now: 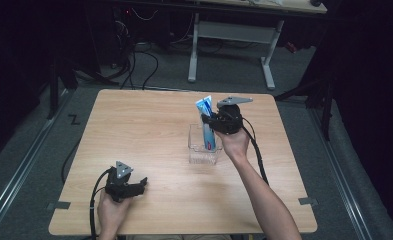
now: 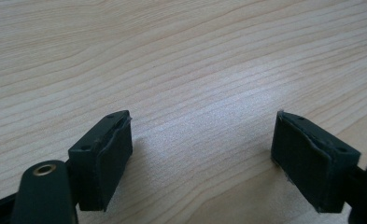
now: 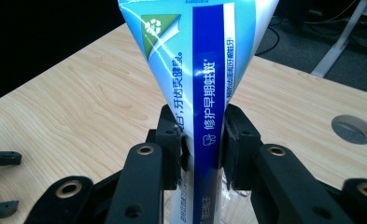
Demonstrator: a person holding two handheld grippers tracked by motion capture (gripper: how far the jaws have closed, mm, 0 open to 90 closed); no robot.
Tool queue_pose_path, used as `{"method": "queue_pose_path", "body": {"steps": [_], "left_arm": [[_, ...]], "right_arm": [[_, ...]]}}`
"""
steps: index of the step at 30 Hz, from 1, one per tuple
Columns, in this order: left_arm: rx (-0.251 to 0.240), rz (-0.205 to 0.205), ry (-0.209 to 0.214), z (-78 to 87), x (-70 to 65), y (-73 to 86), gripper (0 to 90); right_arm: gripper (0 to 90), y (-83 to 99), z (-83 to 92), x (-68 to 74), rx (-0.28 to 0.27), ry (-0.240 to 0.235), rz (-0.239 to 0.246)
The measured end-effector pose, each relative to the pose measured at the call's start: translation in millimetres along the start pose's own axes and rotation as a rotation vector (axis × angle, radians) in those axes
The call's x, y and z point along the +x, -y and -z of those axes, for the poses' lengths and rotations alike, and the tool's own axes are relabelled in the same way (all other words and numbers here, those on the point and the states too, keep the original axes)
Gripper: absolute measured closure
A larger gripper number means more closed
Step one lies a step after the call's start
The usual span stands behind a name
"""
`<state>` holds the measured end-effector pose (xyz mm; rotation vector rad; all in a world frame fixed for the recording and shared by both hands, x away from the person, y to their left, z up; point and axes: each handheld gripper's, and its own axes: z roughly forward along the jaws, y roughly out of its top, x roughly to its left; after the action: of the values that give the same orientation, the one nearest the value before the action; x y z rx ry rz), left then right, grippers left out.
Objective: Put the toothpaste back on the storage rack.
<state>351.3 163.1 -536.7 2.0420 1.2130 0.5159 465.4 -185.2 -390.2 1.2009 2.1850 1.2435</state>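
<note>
Toothpaste tube (image 1: 207, 120), blue and white, stands nearly upright with its lower end inside the clear container (image 1: 203, 149) and its flat crimped end sticking up above the rim. Taking that clear container as the landmark, which sits right of the middle of the wooden table (image 1: 149, 125): well to its left and nearer the person, the left gripper (image 1: 143, 183) rests low over the tabletop near the front edge. In the left gripper view its jaws stand wide apart with bare wood between them (image 2: 202, 140), holding nothing. Directly above the container's right side, the right gripper (image 1: 207, 120) is held level, its jaws pressed tight on the tube's body from both sides. In the right gripper view the tube (image 3: 204, 84) fans out upward from the clamped pads (image 3: 235, 140).
</note>
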Motion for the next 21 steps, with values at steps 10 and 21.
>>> {"method": "queue_pose_path", "body": {"steps": [10, 21], "left_arm": [[0.0, 0.0, 0.0, 0.0, 0.0, 0.0, 20.7], [0.0, 0.001, 0.0, 0.0, 0.0, 0.0, 20.6]], "right_arm": [[71.0, 8.4, 2.3, -3.3, 0.02, -0.005, -0.008], [70.9, 14.9, 6.0, -6.1, 0.035, -0.002, -0.019]]}}
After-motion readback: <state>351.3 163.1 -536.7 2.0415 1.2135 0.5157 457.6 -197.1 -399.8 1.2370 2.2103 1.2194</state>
